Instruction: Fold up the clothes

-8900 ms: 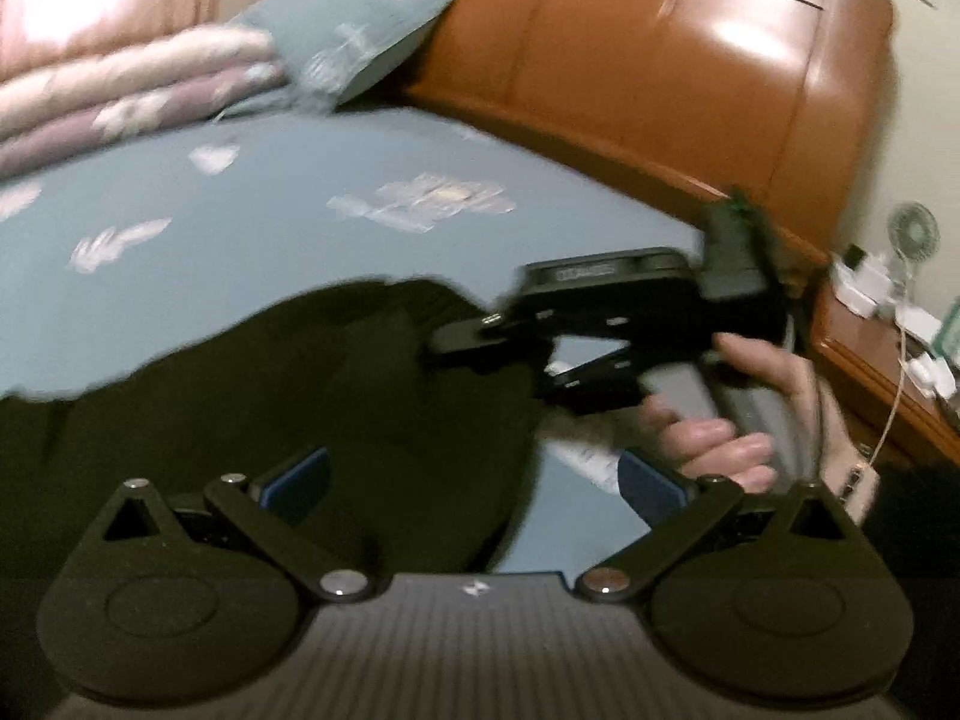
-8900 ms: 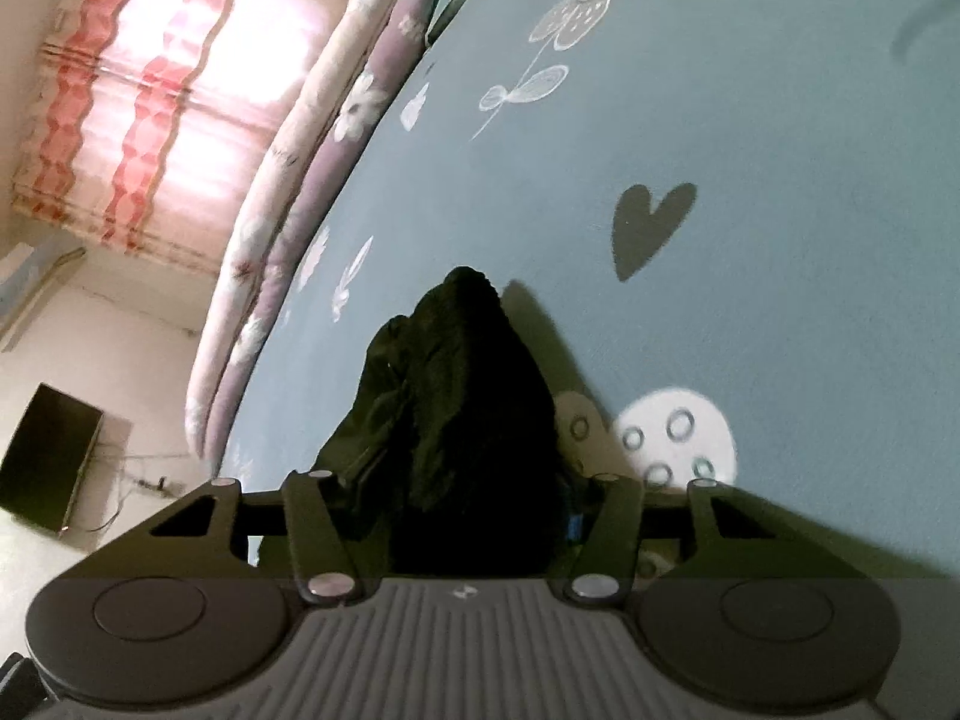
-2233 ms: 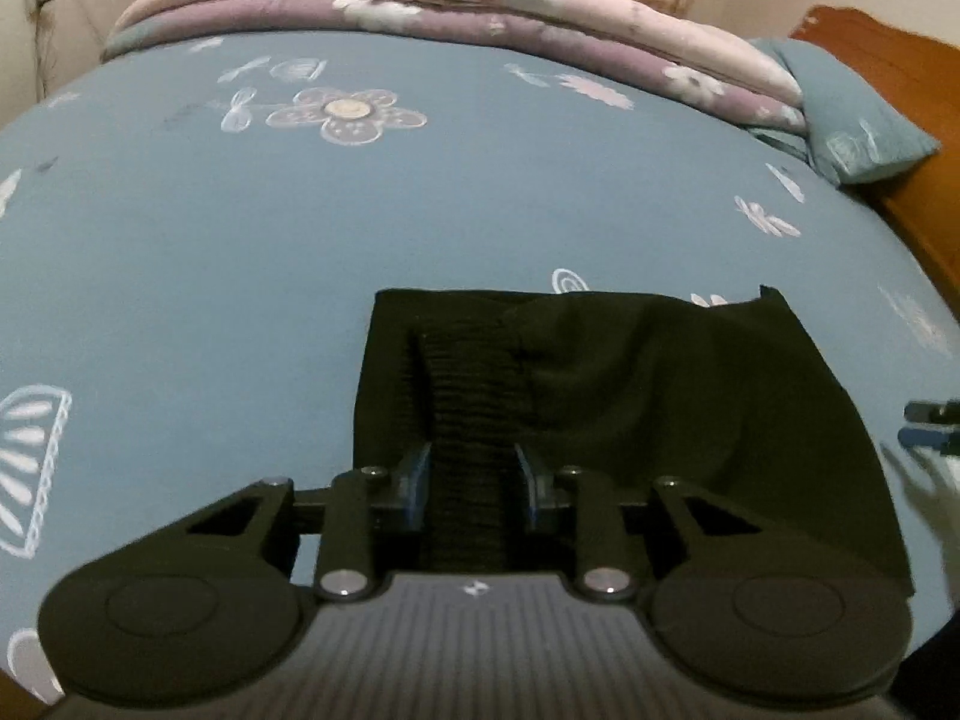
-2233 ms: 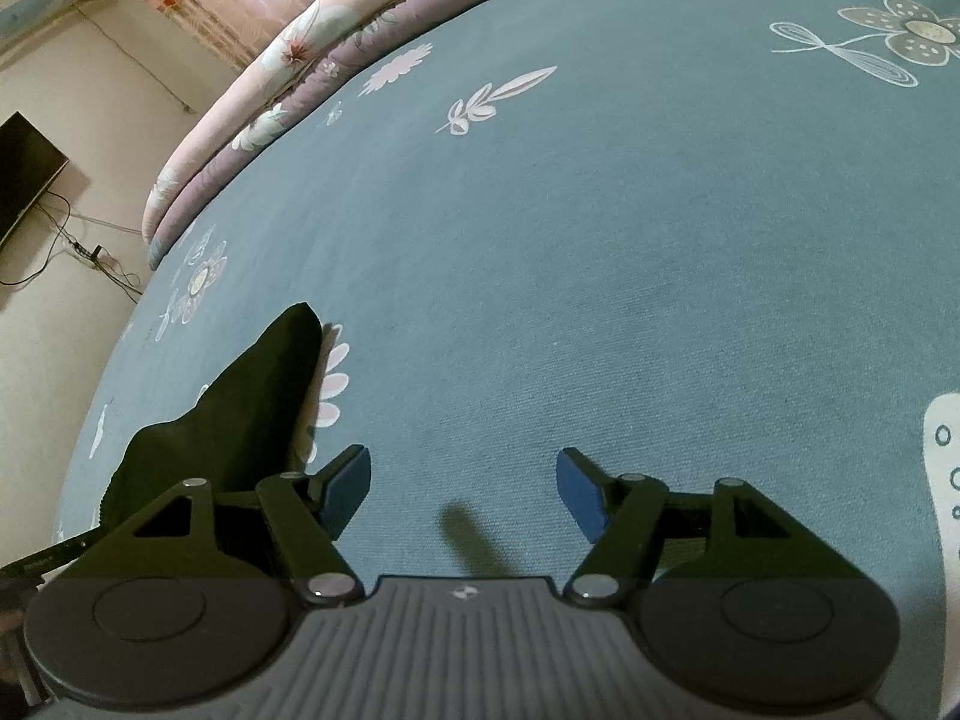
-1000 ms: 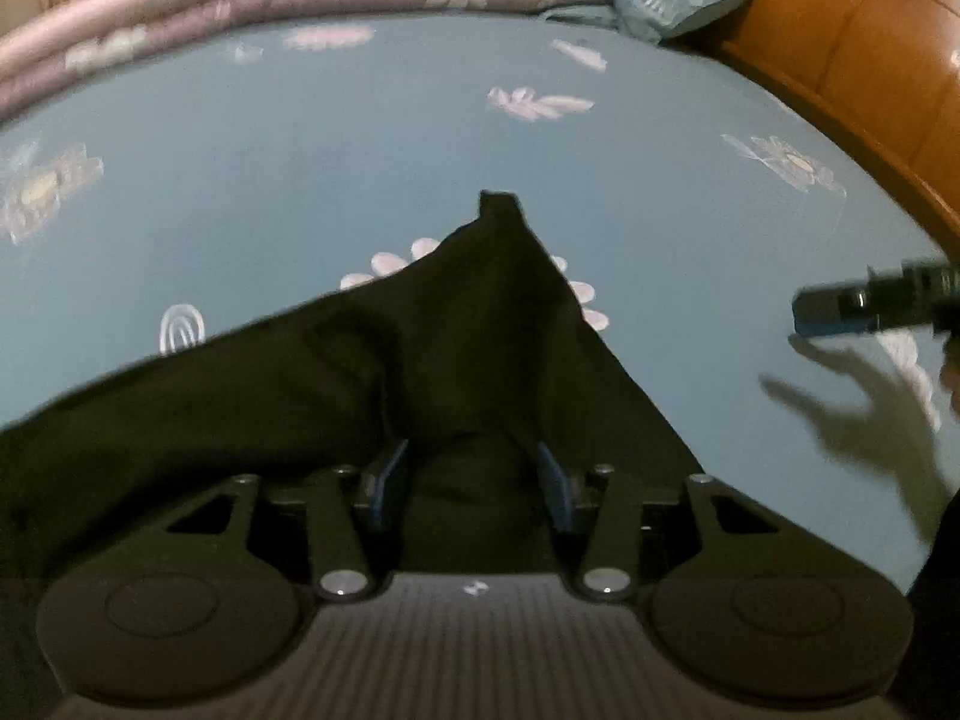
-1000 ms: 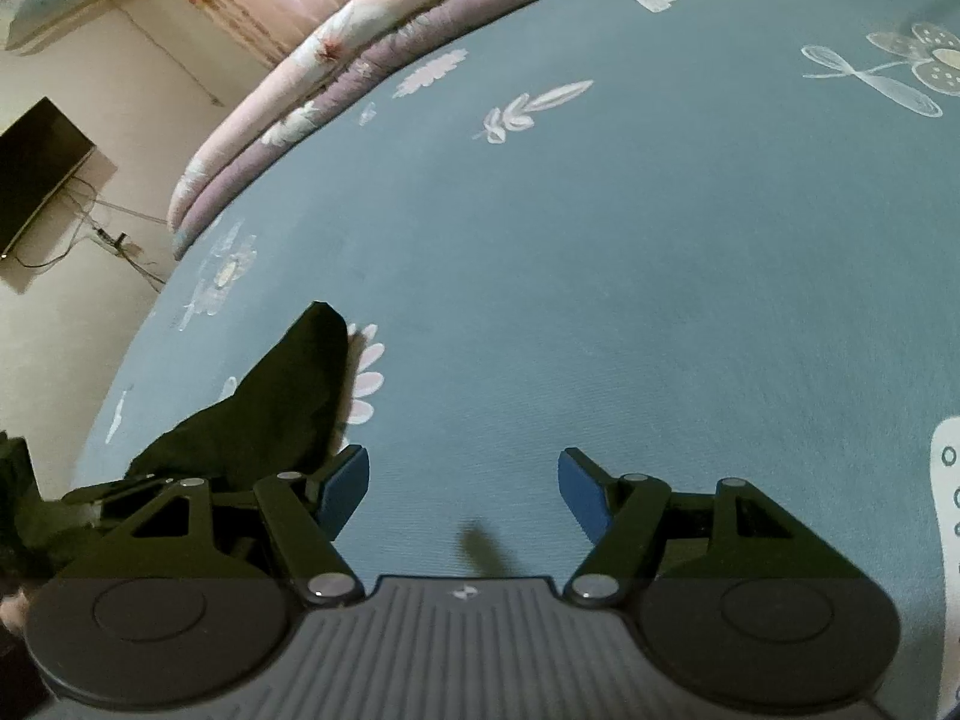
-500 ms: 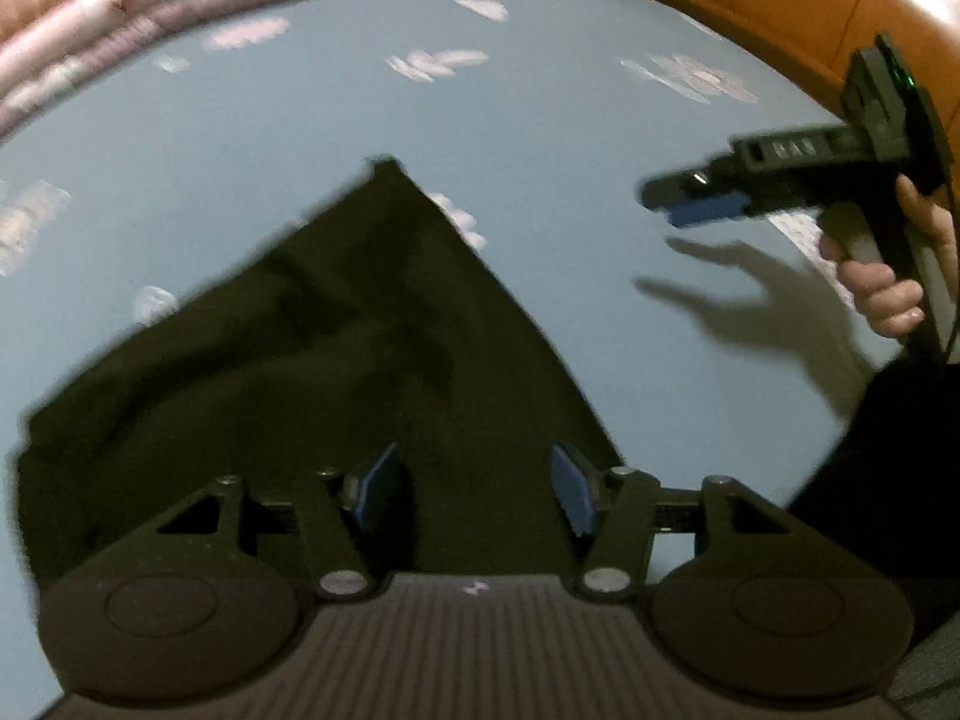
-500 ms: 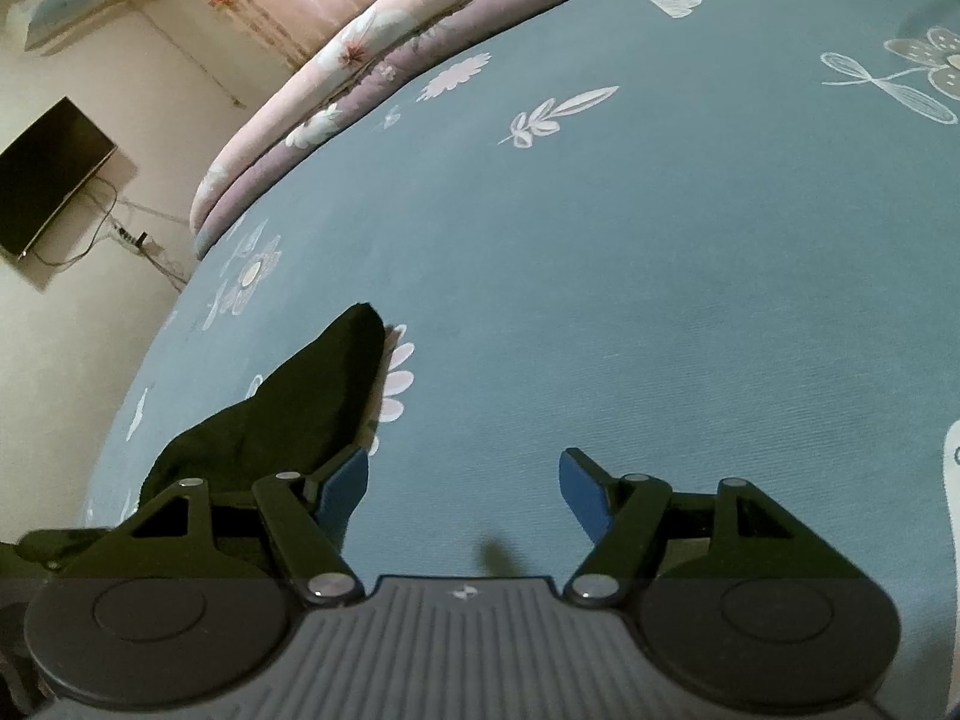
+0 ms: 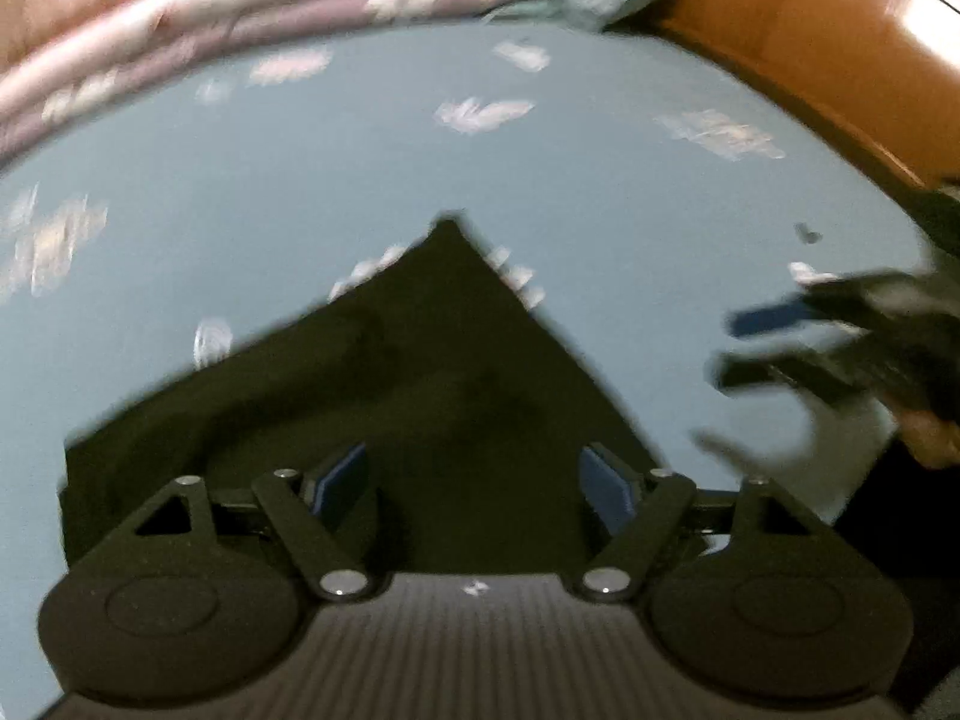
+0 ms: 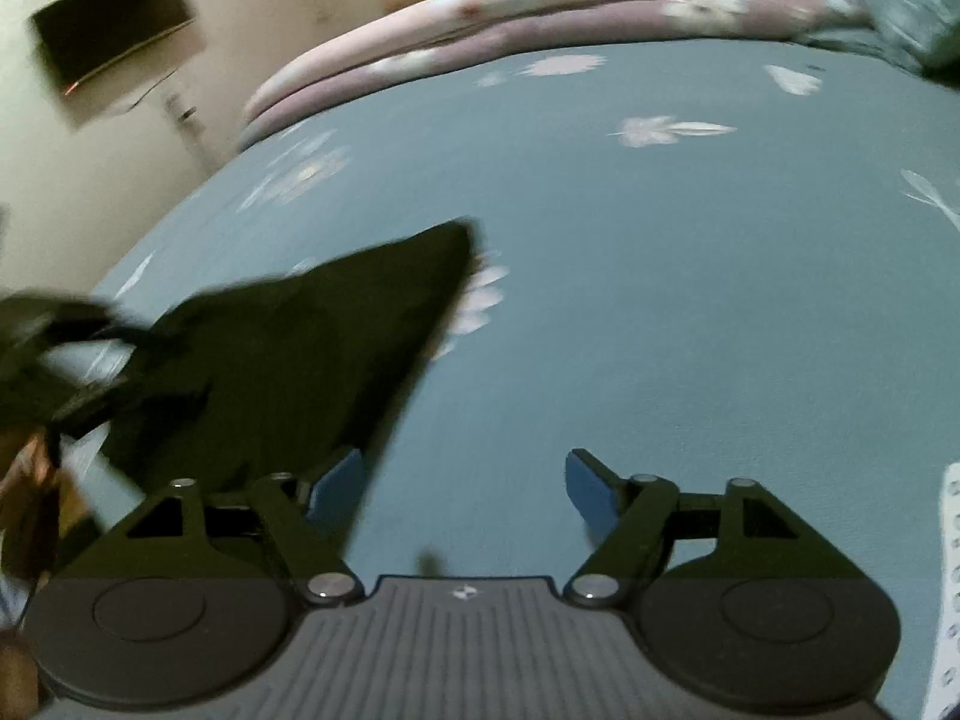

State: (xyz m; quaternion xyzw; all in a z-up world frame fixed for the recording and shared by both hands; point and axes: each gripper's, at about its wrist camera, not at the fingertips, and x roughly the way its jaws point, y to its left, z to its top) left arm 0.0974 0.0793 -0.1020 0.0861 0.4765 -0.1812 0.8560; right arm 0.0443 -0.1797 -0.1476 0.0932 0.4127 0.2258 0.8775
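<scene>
Left tongs (image 9: 474, 477) are opening above the black garment (image 9: 420, 384), gripping nothing; right tongs (image 10: 465, 480) likewise. Soft, limp cloth: grasp its pointed corner.

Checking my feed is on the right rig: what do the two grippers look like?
Both match: the left gripper and right gripper each have blue pads on black linkage arms with silver pivot screws, two round black discs, and a ribbed grey body bearing a small white logo. No cables or sleeves show.

Blue bedsheet (image 9: 360, 180); wooden headboard (image 9: 810, 30); wall television (image 10: 114, 18)
</scene>
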